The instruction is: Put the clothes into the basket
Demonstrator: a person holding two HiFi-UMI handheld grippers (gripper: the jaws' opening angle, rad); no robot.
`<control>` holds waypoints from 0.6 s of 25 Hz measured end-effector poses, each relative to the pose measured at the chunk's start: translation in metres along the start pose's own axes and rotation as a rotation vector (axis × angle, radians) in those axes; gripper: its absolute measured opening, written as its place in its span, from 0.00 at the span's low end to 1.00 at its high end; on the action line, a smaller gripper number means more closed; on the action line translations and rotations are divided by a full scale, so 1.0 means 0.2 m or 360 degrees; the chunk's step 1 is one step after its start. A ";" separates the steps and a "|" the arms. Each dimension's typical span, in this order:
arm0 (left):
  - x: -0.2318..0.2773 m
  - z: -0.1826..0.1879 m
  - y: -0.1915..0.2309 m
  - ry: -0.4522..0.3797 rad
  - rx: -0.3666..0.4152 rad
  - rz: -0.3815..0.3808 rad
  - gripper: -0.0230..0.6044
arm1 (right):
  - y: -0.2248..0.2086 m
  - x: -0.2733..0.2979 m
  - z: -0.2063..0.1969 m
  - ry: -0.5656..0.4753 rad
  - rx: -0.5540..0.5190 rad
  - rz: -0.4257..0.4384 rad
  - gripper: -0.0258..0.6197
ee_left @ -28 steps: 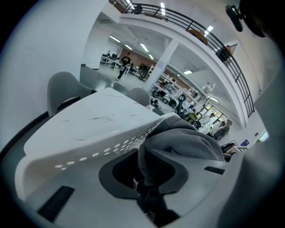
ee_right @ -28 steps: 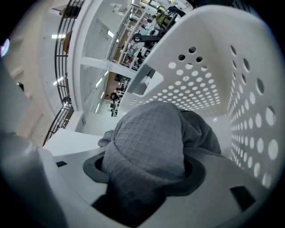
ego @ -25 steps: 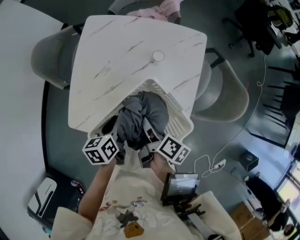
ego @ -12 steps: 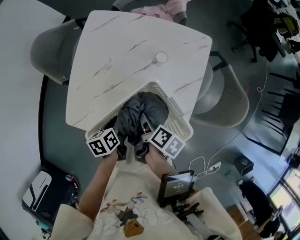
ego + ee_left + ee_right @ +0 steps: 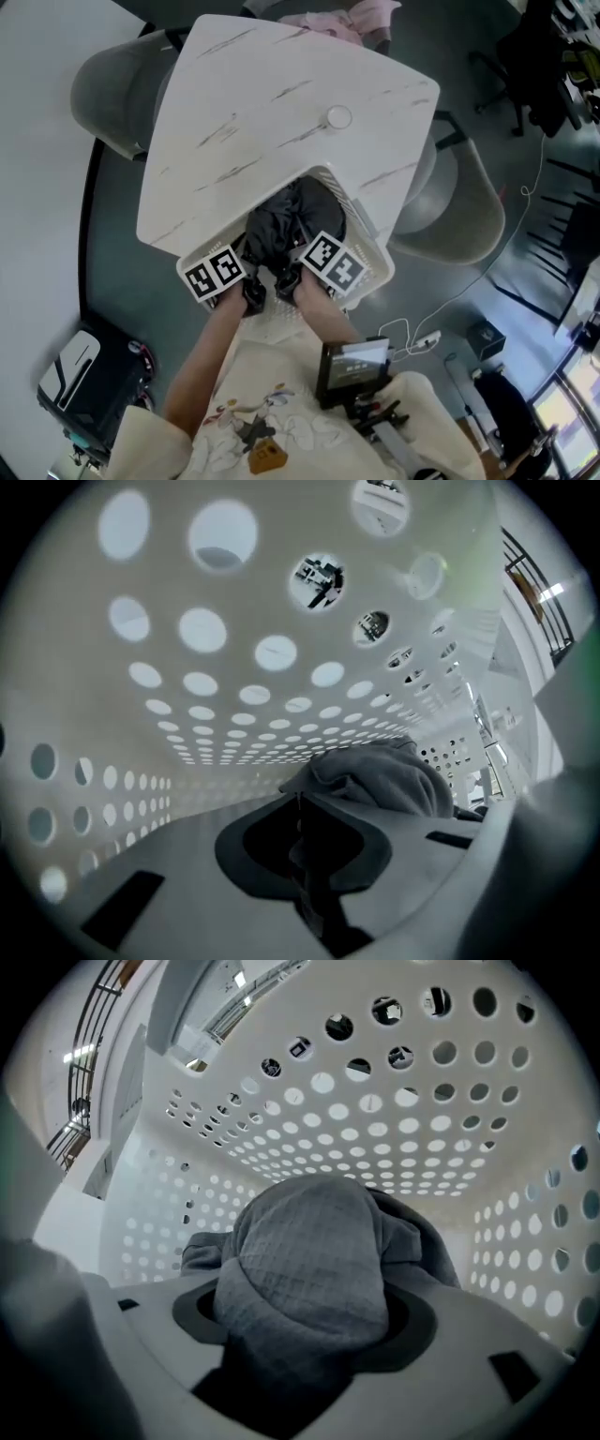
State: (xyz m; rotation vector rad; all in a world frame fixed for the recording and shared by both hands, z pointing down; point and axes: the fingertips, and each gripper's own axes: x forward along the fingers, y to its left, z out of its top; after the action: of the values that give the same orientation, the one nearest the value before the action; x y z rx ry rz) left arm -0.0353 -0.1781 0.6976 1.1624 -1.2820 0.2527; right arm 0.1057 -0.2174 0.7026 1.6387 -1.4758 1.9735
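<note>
Clothes (image 5: 292, 218) half hidden inside basket (image 5: 373, 246).

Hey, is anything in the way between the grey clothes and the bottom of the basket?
Nothing visible does. The clothes are already down inside the basket, with only its holed white walls around them.

A: We note the cloth (image 5: 309, 1251): grey woven fabric, matt, with a fine checked texture.
B: Agreed. We log the basket (image 5: 375, 1129) as smooth white plastic, slight sheen; table (image 5: 244, 122) top smooth, marble-patterned.
</note>
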 end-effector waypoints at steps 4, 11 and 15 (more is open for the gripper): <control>-0.10 0.01 -0.04 -0.0080 -0.0089 -0.0043 0.07 | -0.02 -0.01 0.00 -0.0011 -0.0019 -0.0004 0.54; -0.26 0.04 -0.15 -0.0209 -0.0003 -0.0081 0.07 | 0.02 -0.17 0.05 -0.0088 -0.0020 0.0007 0.62; -0.30 0.05 -0.20 -0.0239 0.0038 -0.0156 0.07 | 0.06 -0.26 0.08 -0.0194 0.0020 0.0074 0.62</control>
State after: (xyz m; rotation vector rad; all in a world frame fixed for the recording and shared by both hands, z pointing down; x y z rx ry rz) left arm -0.0343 -0.1782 0.6249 1.2803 -1.3512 0.1102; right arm 0.1285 -0.2136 0.6521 1.7747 -1.5606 1.9411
